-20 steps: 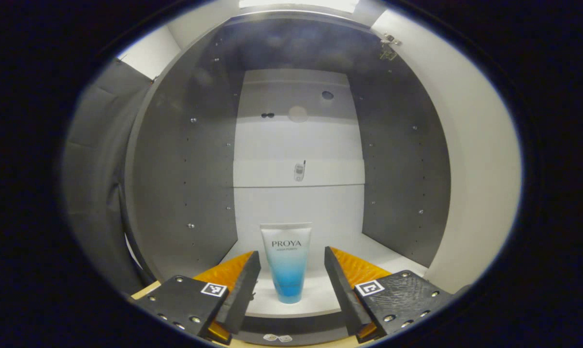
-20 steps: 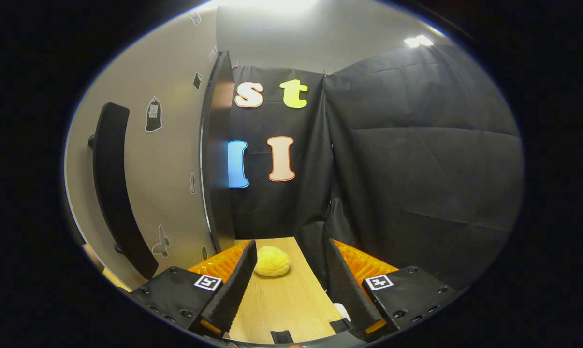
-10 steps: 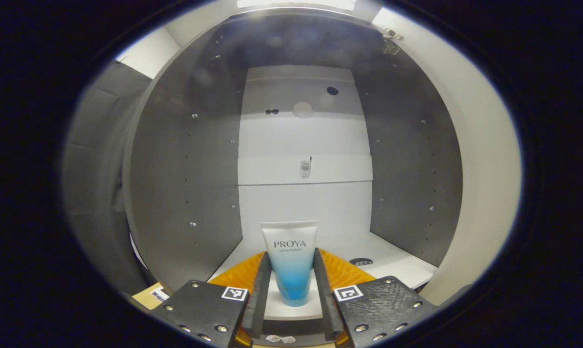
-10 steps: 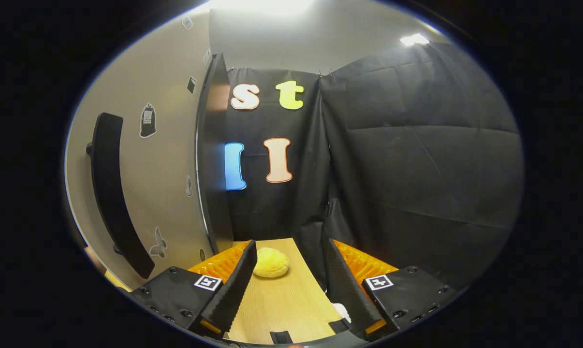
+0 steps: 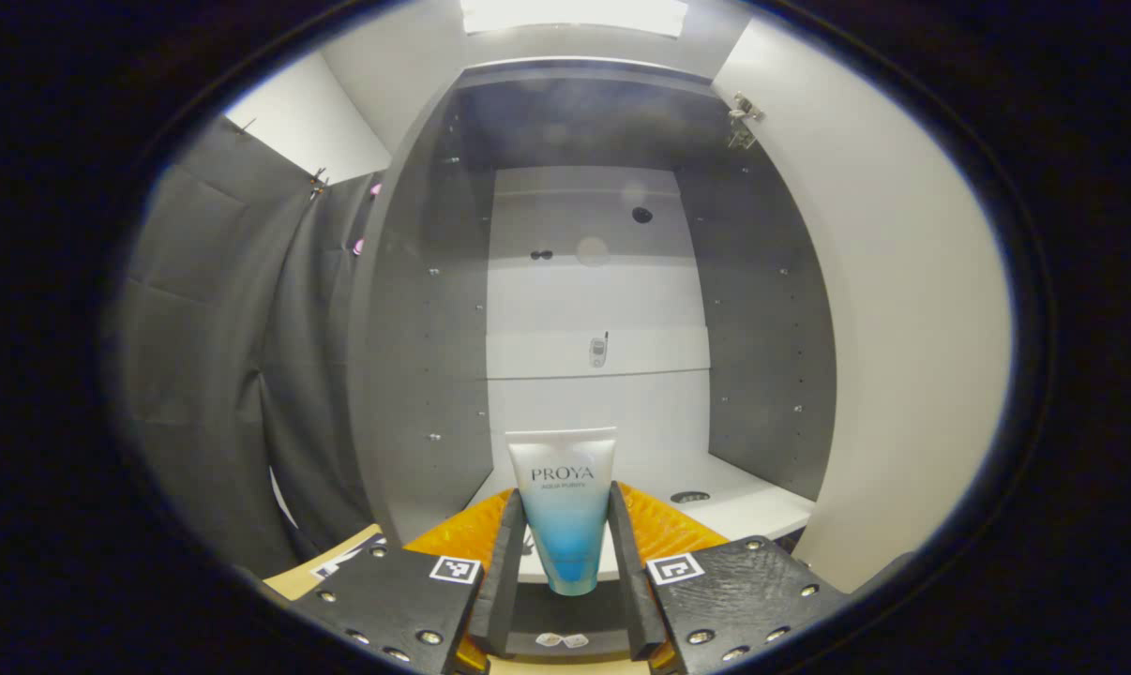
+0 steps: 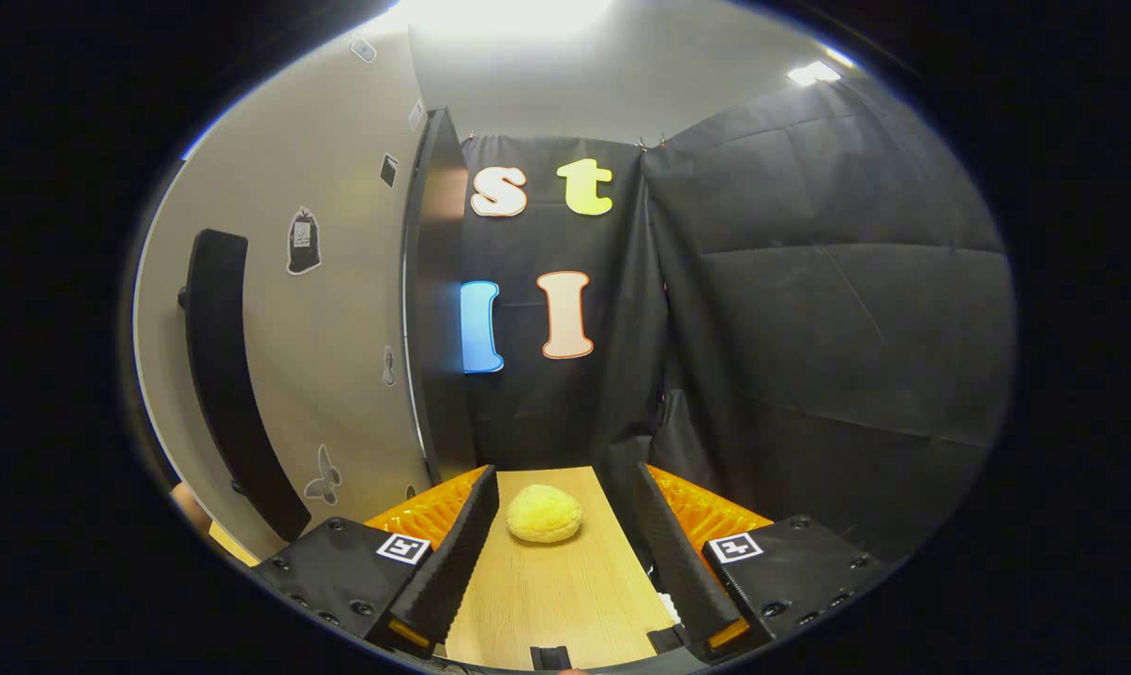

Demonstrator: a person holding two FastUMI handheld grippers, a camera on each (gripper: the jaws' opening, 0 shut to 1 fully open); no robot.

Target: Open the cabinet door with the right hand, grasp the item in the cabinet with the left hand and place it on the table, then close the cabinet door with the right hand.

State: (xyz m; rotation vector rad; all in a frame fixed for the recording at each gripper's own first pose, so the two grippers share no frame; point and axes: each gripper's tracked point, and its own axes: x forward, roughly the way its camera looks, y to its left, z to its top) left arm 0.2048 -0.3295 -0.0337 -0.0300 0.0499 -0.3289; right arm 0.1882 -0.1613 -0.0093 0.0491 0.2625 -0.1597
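One tube (image 5: 564, 511) is in my left claw (image 5: 563, 572), upright, cap end down, with both fingers pressed against its sides; it hangs just in front of the cabinet's (image 5: 415, 309) front edge, clear of the white cabinet floor (image 5: 744, 506). One cabinet, its one door (image 6: 340, 309) swung open, with one dark bar handle (image 6: 223, 375) on the door's outer face. In the left gripper view the door's pale inner face (image 5: 894, 309) stands to the right of the opening and black booth cloth (image 5: 218, 375) hangs to its left. My right claw (image 6: 565, 553) is spread wide with nothing between its fingers, above the wooden table (image 6: 556, 600). One round yellow lump (image 6: 544, 514) rests on the table towards its far edge, open wood all round it. The door edge stands left of the table's far edge, black cloth behind and right.
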